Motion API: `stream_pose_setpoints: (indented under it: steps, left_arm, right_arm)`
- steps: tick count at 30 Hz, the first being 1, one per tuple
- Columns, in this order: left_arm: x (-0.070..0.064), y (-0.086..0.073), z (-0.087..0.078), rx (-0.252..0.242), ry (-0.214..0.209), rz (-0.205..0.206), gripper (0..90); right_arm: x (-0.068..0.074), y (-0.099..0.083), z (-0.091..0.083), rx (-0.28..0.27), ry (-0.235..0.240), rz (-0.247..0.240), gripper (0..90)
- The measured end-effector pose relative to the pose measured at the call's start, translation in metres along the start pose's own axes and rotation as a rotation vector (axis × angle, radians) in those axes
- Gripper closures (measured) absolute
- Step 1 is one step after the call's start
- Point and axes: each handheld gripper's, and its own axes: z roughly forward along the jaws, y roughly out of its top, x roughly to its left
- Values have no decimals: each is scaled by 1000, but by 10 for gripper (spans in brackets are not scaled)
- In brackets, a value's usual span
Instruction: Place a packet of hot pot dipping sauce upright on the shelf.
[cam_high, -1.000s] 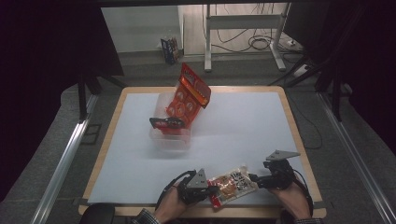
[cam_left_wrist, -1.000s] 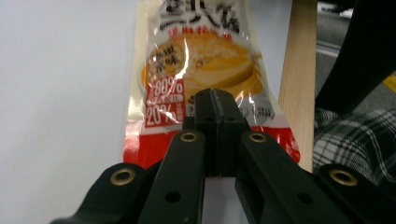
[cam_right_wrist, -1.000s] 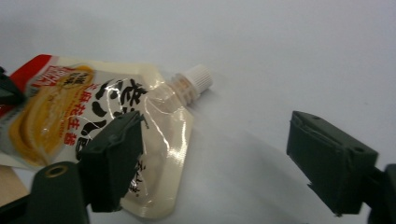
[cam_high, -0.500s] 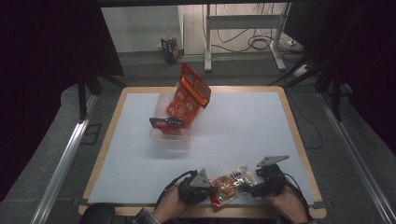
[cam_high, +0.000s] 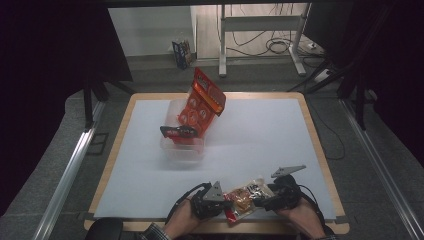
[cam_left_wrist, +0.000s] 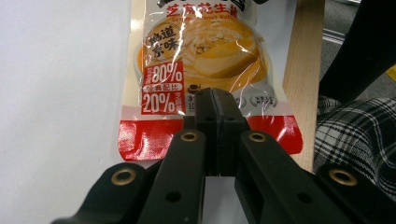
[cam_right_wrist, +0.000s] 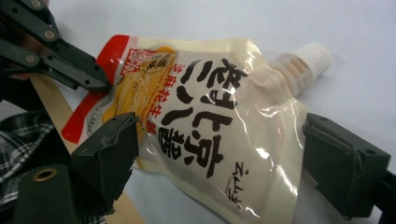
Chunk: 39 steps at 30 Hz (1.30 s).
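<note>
A cream sauce pouch (cam_high: 244, 196) with a red bottom strip and a white screw cap (cam_right_wrist: 310, 53) lies near the table's front edge, between both hands. My left gripper (cam_high: 225, 201) is shut on it; in the left gripper view the jaws (cam_left_wrist: 215, 109) pinch the pouch (cam_left_wrist: 205, 51) just above its red strip. My right gripper (cam_high: 263, 200) is open. Its jaws stand either side of the pouch's (cam_right_wrist: 210, 126) cap half, close to its edges, in the right gripper view (cam_right_wrist: 226, 163). The left gripper (cam_right_wrist: 70, 60) appears there at the top left, holding the red end.
A clear plastic tub (cam_high: 182, 147) stands at the middle left of the white mat, with a red snack bag (cam_high: 204, 102) leaning out of it and a dark packet (cam_high: 177, 131) on its rim. The wooden table edge (cam_left_wrist: 303, 70) runs just beside the pouch, next to a plaid sleeve (cam_left_wrist: 355, 140).
My right gripper has come left and down onto the pouch's cap end. The pouch shifted slightly toward the front edge, and the left gripper kept its hold.
</note>
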Motion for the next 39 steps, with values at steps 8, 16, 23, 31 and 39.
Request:
stream_pose_setpoints:
  steps: [8,16,23,31,39]
  left_arm:
    - [0,0,0,2,0,2,900]
    - [0,-1,-1,1,4,9,900]
    - [-1,-2,-4,-4,18,41,900]
    - [-5,-1,-14,-22,52,72,673]
    - [-2,-3,-29,-69,53,44,388]
  right_arm:
    - [3,3,9,0,153,31,235]
    - [7,9,9,-45,140,29,496]
    - [19,17,3,-108,138,-55,759]
    - [23,25,-7,-161,120,-89,806]
    - [23,33,-17,-191,85,-129,823]
